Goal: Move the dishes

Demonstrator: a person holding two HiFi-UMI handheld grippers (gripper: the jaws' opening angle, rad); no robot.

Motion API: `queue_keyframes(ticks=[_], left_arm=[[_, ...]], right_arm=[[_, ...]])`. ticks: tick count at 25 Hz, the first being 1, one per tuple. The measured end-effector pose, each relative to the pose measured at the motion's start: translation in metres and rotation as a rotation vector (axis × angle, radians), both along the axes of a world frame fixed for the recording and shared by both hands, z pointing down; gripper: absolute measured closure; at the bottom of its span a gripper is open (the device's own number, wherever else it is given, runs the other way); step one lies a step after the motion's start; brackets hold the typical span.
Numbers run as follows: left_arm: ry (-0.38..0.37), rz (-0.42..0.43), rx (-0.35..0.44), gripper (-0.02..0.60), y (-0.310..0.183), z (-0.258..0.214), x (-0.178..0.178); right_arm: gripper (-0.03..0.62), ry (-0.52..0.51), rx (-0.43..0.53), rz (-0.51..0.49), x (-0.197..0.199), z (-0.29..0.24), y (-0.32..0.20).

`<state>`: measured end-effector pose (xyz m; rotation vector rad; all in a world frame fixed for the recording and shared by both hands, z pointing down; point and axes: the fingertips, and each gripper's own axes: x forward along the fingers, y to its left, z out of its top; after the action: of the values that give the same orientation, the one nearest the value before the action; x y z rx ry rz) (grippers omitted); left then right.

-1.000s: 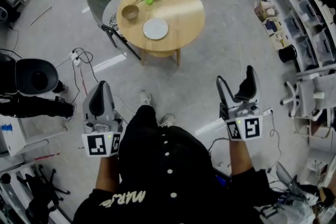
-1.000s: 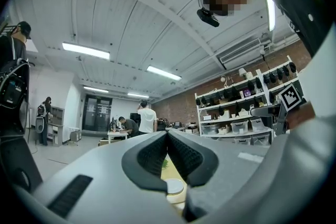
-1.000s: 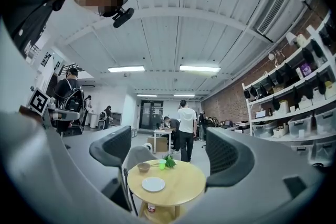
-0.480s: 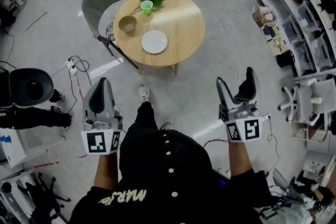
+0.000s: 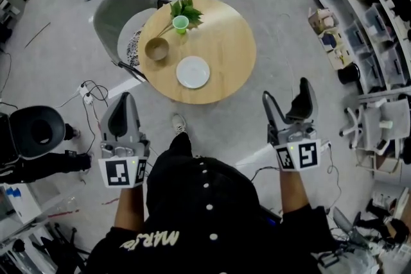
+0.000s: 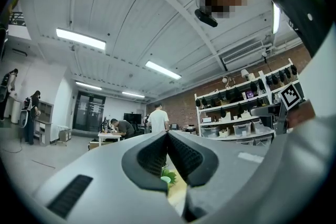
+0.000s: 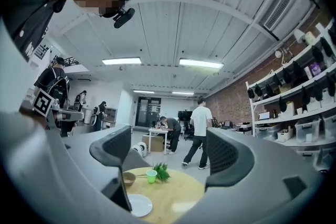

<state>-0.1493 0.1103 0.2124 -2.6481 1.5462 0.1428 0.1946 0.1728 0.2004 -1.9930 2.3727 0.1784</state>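
Closer now: the round counter (image 5: pixel 221 51) sits lower in the head view than a second ago, so I've walked toward it, claws held as before. Both ride low by my hips, well short of the dishes, since I'm not yet within reach. The left claw (image 5: pixel 122 101) has its jaws pressed together on nothing; the right claw (image 5: pixel 287 90) is spread and empty, and its own view frames the counter between the jaws.

The white plate (image 5: pixel 192 72) lies flat, face up, near the counter's edge nearest me. The brown bowl (image 5: pixel 157 49) sits mouth up to its left, with the green cup (image 5: pixel 181 24) upright beyond, beside a small plant (image 5: pixel 186 8). All are round, so none has a long axis to line up on.
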Motion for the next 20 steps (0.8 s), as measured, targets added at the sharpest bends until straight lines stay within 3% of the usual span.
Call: queue_keyframes(ticks=[11,20], left_arm=[[0.003,0.064,0.008,0.578,-0.135,-0.014,-0.015],[-0.007,0.094,-0.037,0.578,-0.188,-0.001,-0.014]], right_arm=[[0.16,0.014,-0.001,0.018,-0.028,-0.014,-0.13],[0.161,0.034,-0.067,-0.02,-0.044,0.004,-0.192]])
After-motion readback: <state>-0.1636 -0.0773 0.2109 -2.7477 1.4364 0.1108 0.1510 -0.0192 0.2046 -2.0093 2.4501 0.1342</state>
